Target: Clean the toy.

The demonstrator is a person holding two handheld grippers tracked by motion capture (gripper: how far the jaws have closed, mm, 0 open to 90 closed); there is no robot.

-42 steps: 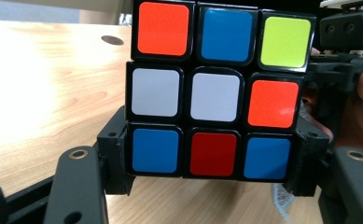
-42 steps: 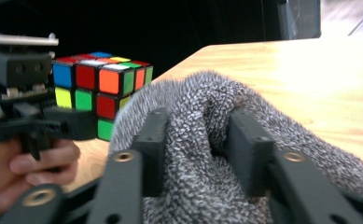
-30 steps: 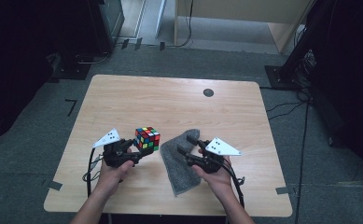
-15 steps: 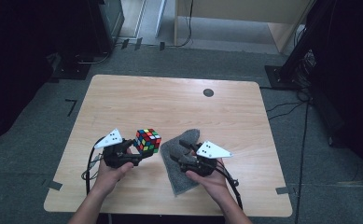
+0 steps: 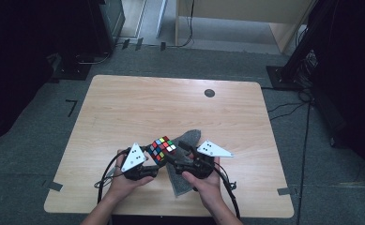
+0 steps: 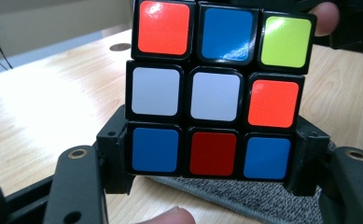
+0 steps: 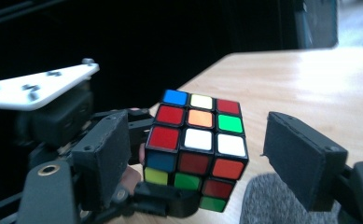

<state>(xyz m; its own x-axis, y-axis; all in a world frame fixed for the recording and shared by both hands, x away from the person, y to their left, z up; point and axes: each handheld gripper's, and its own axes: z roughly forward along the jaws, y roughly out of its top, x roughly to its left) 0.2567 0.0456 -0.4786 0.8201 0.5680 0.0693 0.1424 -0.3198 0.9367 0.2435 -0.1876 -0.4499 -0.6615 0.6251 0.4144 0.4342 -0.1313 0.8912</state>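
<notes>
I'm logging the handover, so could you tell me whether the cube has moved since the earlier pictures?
Yes. The cube has shifted right, towards the grey cloth.

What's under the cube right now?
The cube is lifted in the left gripper. Below it lie the grey cloth and bare table; anything beneath the cloth is hidden.

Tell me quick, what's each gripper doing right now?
Left gripper: closed on the Rubik's cube.
Right gripper: open, fingers just widening either side of the cube, not touching.
</notes>
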